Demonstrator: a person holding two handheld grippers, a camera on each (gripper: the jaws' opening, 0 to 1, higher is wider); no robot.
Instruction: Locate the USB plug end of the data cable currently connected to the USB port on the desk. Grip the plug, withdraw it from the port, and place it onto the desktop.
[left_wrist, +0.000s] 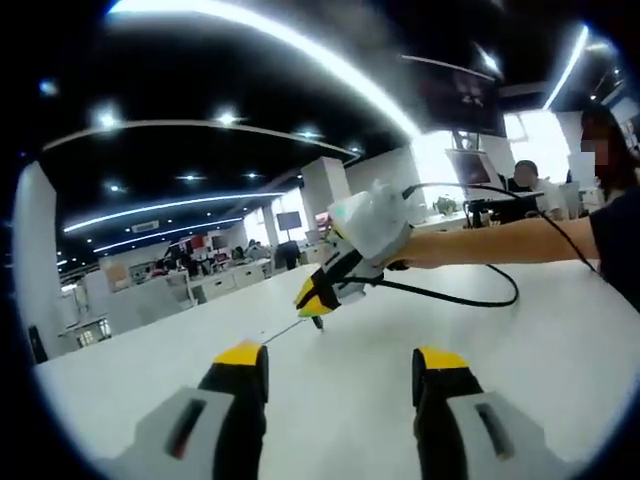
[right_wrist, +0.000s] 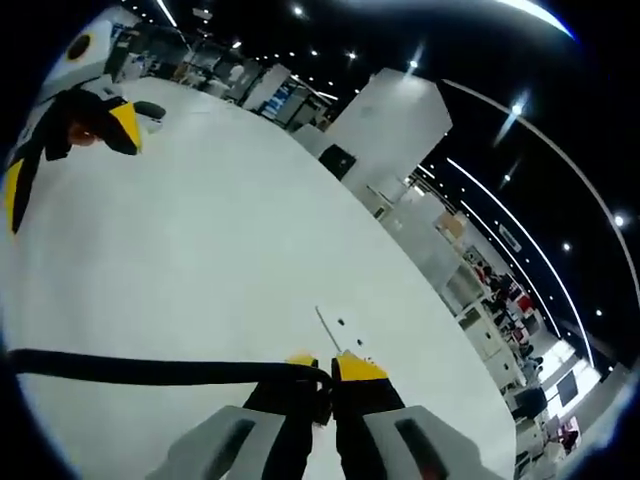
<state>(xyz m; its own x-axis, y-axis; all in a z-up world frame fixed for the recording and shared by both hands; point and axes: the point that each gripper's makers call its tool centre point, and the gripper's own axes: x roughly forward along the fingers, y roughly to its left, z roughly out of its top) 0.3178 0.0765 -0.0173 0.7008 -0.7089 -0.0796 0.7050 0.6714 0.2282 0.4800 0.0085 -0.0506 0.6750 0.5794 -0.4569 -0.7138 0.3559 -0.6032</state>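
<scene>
Left gripper view puts my left gripper (left_wrist: 340, 372) low over the white desk (left_wrist: 560, 340), its yellow-tipped jaws standing wide apart with only bare desk between them. Farther out and a little left of centre I see my right gripper (left_wrist: 318, 300), angled down toward the desk, a bare forearm (left_wrist: 480, 243) reaching in from the right behind it. A black cable (left_wrist: 470, 298) loops out from that gripper toward the right. A thin light strip (left_wrist: 283, 332) runs from its tip toward the near left, just over the desk; I cannot tell from here whether it touches the surface.

In the right gripper view my right gripper (right_wrist: 323, 378) has its jaws drawn together on the dark plug (right_wrist: 312, 385) of the data cable (right_wrist: 130, 369), which trails off to the left as a black line across the desk. Just beyond the jaw tips a small flat metal USB end (right_wrist: 338, 330) with two little holes sticks forward over the desk. I see no port around it. My left gripper (right_wrist: 70, 135) shows at the far left, jaws apart.
</scene>
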